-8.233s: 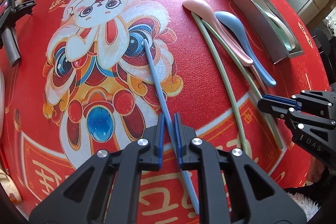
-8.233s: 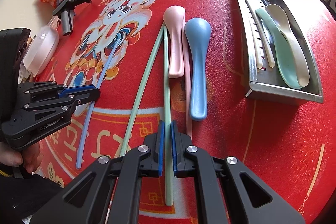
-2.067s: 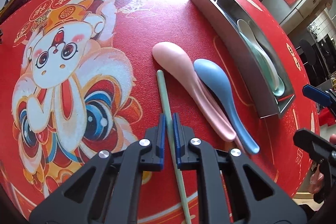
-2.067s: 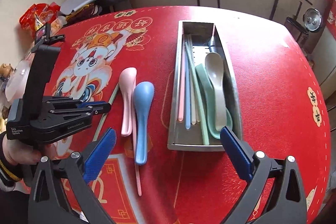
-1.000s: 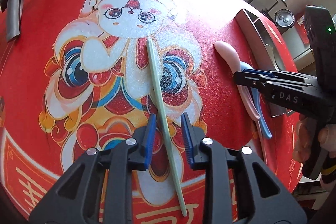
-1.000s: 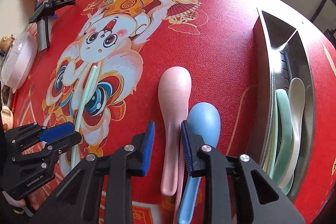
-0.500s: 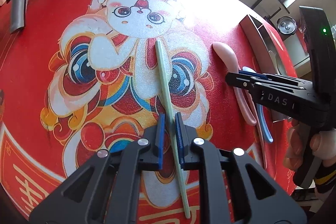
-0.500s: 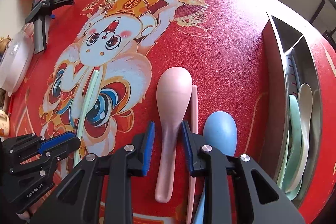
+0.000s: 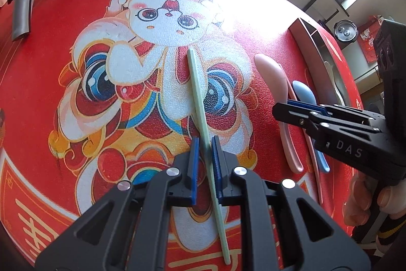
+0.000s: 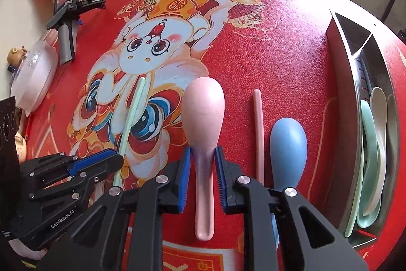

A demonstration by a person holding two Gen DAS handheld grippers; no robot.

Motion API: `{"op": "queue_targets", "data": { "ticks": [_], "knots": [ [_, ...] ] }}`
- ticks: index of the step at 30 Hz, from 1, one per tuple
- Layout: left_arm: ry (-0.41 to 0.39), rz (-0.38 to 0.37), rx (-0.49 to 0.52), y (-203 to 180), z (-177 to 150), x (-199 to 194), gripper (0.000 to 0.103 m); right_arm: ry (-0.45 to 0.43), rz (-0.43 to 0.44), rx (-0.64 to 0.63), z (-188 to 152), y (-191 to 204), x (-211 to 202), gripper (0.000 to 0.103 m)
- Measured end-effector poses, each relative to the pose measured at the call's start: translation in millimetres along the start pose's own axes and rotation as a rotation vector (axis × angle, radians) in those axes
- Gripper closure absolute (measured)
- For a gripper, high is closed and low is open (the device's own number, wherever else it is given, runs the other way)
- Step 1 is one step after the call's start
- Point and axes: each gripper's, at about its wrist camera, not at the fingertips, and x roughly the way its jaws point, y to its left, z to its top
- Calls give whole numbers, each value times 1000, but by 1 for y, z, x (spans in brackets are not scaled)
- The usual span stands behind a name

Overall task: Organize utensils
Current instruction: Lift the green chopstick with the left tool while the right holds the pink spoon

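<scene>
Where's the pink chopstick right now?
In the right wrist view, the pink chopstick lies on the red mat, between the pink spoon and the blue spoon.

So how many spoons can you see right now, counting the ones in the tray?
4. The pink spoon lies between the right gripper's jaws, the blue spoon beside it, and a green spoon and white spoon in the metal tray. More may be hidden there.

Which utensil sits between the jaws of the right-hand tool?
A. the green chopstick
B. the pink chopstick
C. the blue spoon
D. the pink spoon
D: the right gripper straddles the neck of the pink spoon, while the blue spoon lies beside it.
</scene>
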Motion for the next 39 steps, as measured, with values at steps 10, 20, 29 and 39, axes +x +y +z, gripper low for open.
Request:
{"op": "queue_targets", "data": {
  "ticks": [10,20,29,39],
  "knots": [
    [12,-52,-32,5,-2,-2,93,-52,36,58,-19,-8,-19,84],
    [12,-51,-28,6,-9,-4,93,3,36,80,-29,-17,-7,83],
    [13,-51,-26,4,-9,-4,92,2,141,131,-30,-26,-6,74],
    [11,-51,-13,3,-9,-3,92,-22,143,136,-26,-25,-9,91]
  ]
}}
